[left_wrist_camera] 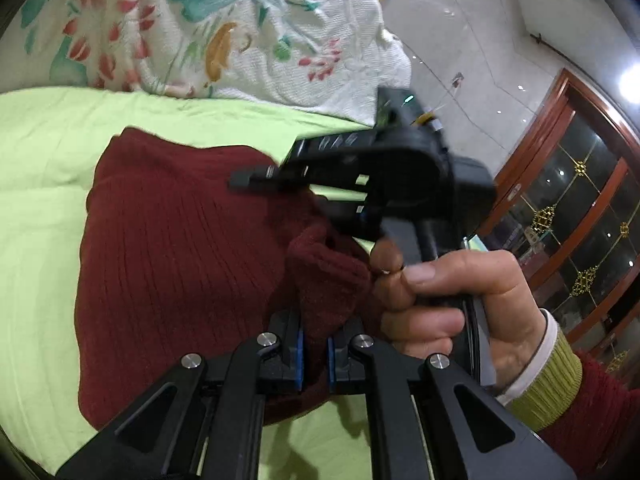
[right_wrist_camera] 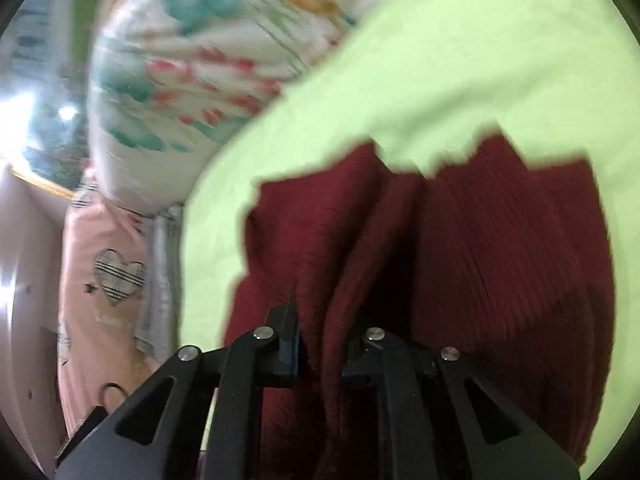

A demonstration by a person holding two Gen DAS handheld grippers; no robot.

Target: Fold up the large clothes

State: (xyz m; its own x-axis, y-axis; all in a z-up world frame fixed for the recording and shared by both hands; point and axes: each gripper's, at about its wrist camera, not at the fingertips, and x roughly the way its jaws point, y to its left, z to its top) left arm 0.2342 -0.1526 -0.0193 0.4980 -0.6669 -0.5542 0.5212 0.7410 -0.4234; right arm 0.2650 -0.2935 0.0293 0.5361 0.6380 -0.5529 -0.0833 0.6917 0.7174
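Note:
A dark red ribbed knit sweater (left_wrist_camera: 172,264) lies on the light green bed sheet (left_wrist_camera: 44,148). My left gripper (left_wrist_camera: 315,354) is shut on a bunched fold of the sweater, held between its blue pads. My right gripper (left_wrist_camera: 244,181) shows in the left wrist view as a black tool held in a hand (left_wrist_camera: 460,304), above the sweater's right part. In the right wrist view the right gripper (right_wrist_camera: 322,354) is shut on a raised ridge of the sweater (right_wrist_camera: 500,264), which hangs in folds in front of it. That view is blurred.
A white quilt with a teal, red and orange flower print (left_wrist_camera: 224,28) lies bunched beyond the sheet and also shows in the right wrist view (right_wrist_camera: 192,80). A pink cloth with a plaid heart (right_wrist_camera: 116,280) lies at the left. A wooden glass-door cabinet (left_wrist_camera: 580,216) stands at the right.

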